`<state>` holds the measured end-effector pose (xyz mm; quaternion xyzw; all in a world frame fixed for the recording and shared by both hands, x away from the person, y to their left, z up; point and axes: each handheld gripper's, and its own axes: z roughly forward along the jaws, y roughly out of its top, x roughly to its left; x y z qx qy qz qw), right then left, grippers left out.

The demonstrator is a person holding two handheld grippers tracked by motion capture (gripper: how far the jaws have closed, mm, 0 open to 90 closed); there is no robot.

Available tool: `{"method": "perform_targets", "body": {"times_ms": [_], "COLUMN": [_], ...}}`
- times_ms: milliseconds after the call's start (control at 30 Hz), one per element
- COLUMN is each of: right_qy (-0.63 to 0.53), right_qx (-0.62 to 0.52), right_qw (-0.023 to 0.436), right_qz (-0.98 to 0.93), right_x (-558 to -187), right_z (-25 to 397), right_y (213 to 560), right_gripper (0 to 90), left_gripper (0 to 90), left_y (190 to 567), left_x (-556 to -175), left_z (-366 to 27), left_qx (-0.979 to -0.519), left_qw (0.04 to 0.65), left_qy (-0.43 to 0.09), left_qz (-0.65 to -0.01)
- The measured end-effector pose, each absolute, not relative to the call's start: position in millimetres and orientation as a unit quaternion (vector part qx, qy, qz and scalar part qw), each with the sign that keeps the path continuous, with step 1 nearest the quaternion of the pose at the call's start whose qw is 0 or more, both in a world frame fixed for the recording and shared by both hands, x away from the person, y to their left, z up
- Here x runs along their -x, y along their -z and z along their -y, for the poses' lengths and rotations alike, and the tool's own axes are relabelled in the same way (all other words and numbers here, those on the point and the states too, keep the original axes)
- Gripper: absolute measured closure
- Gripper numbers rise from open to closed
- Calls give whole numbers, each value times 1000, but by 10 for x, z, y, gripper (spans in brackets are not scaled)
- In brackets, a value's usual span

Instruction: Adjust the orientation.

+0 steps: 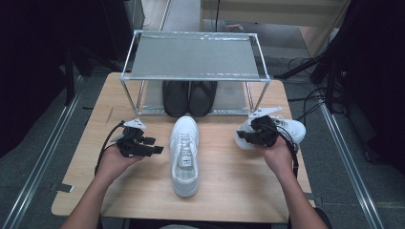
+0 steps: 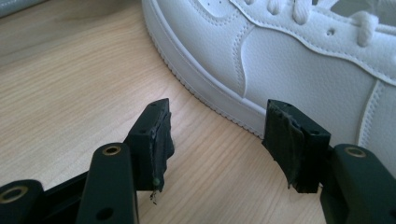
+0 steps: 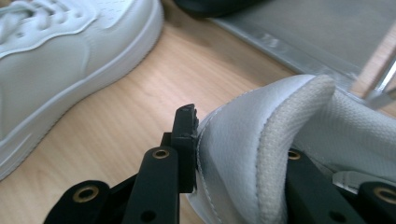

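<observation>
White sneaker number two point(image 1: 286, 128) sits at the right of the wooden surface point(image 1: 229, 191), and the right gripper point(image 1: 250, 135) has its jaws clamped on the heel collar. Its mate, the other white sneaker point(image 1: 185, 155), lies mid-surface, toe toward the rack point(image 1: 193, 71) with black shoes point(image 1: 188, 98) beneath. Left gripper point(image 1: 155, 145) hovers just beside it, jaws wide apart, holding nothing.

rack point(image 1: 196, 55) behind | shoes point(image 1: 189, 98) in rack | sneaker point(image 1: 185, 155) centre table point(image 1: 234, 191) | second sneaker point(image 1: 292, 128) right
</observation>
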<state>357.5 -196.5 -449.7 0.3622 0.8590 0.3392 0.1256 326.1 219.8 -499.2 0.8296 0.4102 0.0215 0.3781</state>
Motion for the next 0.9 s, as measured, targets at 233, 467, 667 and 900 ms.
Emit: {"method": "perform_targets", "body": {"times_ms": [233, 467, 667, 900], "right_qy": [-313, -318, -312, -322], "right_qx": [-316, -296, -262, -260], "right_qw": [130, 99, 84, 19], "right_qz": [-886, -895, -910, -910], "right_x": [-3273, -3061, -2932, -2898], "right_z": [1692, 1468, 1238, 1134], "right_y": [4496, 4542, 4628, 4755], "right_gripper": [723, 721, 725, 751], "left_gripper": [421, 420, 420, 420], "left_y": [4988, 4977, 4977, 4991], "left_x": [-3326, -3394, -3443, -3449], "left_z": [-2164, -2086, -2088, -2076], "left_qx": [-829, -837, -839, -841], "left_qw": [387, 379, 376, 375], "left_qy": [-21, -17, -17, -16], "left_qz": [-404, -393, -392, -389]}}
